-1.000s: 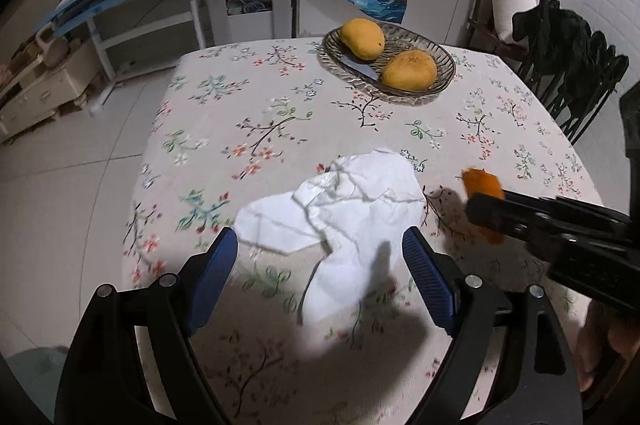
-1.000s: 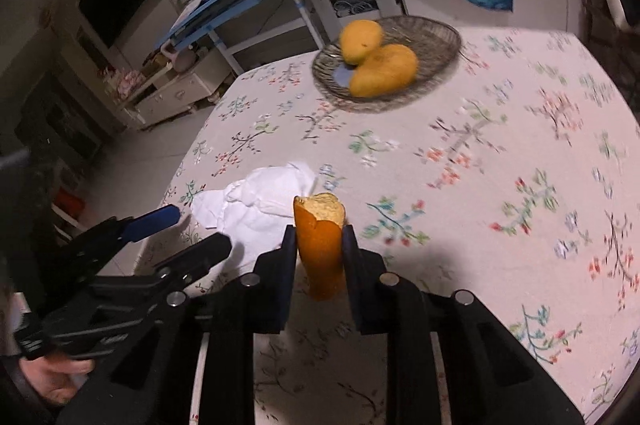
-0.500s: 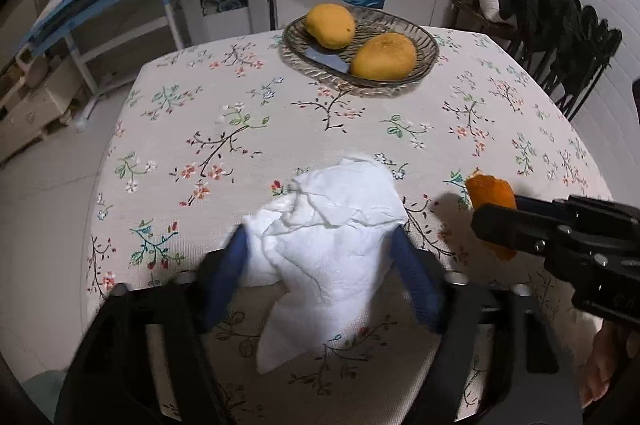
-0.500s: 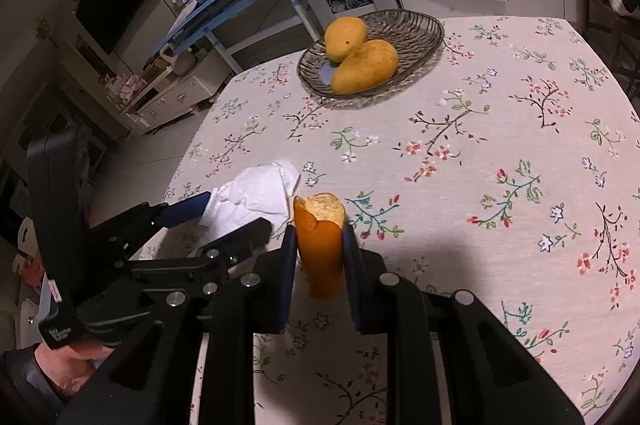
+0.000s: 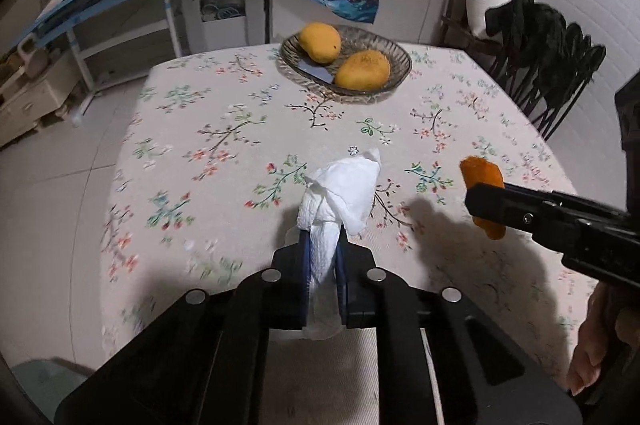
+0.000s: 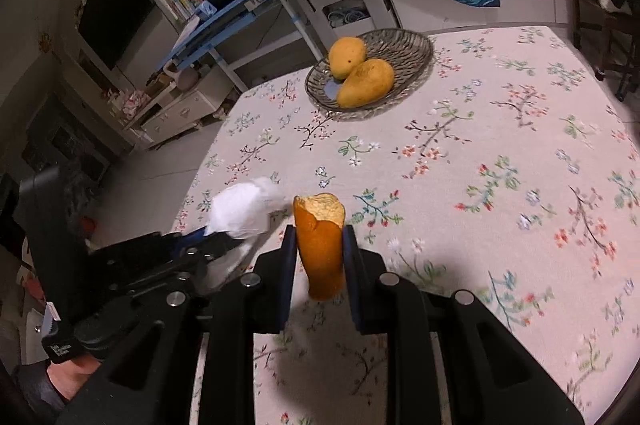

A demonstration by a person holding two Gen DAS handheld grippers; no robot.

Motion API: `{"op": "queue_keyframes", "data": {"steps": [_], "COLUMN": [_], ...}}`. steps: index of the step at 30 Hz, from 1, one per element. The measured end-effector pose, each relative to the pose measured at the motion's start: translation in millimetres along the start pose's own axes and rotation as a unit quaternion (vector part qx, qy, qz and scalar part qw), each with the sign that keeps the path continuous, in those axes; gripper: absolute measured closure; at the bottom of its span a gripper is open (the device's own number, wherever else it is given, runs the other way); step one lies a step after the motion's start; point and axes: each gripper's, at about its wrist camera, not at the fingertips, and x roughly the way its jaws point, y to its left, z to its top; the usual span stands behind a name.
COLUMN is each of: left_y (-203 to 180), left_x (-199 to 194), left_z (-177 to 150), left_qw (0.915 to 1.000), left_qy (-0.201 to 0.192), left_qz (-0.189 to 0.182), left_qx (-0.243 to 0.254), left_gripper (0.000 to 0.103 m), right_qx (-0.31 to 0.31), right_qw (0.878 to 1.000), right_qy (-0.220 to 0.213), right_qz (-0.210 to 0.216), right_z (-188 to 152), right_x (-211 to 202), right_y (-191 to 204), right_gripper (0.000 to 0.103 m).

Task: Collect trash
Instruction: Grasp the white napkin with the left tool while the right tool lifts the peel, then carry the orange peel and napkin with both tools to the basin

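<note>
Tissue (image 5: 340, 193): white, crumpled, pinched between the blue pads of the left gripper (image 5: 322, 253). Jaws have just been closing and now stand clamped on its lower part. The bunched upper part stands out past the fingertips toward 12 o'clock in the left wrist view; a tail hangs back between the fingers toward 6. Long axis therefore runs along the gripper's own line. It looks clear of the tablecloth (image 5: 224, 129), though contact under the fingers cannot be ruled out.

Peel (image 6: 320, 245): orange mango peel, upright between the pads of the right gripper (image 6: 319, 249), which is closed on it. Torn edge points to 12 o'clock, lower end hangs below the fingers toward 6. Shadow on the cloth beneath suggests it is off the table.

Relation between the two: in the left wrist view the peel (image 5: 482, 195) sits at about 3 o'clock from the tissue, near but apart. In the right wrist view the tissue (image 6: 244, 209) sits at about 9 o'clock from the peel, just beside it.

Further out: glass dish (image 5: 396, 57) with two whole mangoes (image 5: 362, 69) at 12 o'clock, well apart from both grippers.

Judgement: both trash items are in hand; no bin visible in either view, so the carry direction cannot be fixed from here.
</note>
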Motion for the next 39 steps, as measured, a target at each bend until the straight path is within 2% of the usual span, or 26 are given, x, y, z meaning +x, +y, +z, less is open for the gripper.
{"op": "queue_keyframes", "data": {"steps": [8, 17, 22, 33, 39], "left_y": [3, 0, -1, -22, -28], "left_x": [-53, -81, -92, -116, -127], "left_z": [-26, -68, -89, -121, -143], "left_qw": [0.9989, 0.9977, 0.9966, 0.9970, 0.9971], "left_qy": [-0.026, -0.031, -0.032, -0.053, -0.050], "left_qz": [-0.011, 0.010, 0.009, 0.015, 0.012], "left_qx": [-0.037, -0.059, -0.075, -0.055, -0.056], "left_gripper": [0.092, 0.092, 0.092, 0.092, 0.092], "right_qx": [0.014, -0.020, -0.028, -0.025, -0.010], "right_qw": [1.000, 0.999, 0.999, 0.999, 0.999], "right_qy": [-0.022, -0.036, -0.036, -0.038, -0.040], "right_qz": [0.005, -0.009, -0.015, -0.017, -0.019], "right_z": [-26, -61, -74, -103, -123], "right_x": [-39, -63, -70, -85, -95], "right_y": [4, 29, 32, 36, 32], "right_gripper": [0.080, 0.080, 0.080, 0.080, 0.080]}}
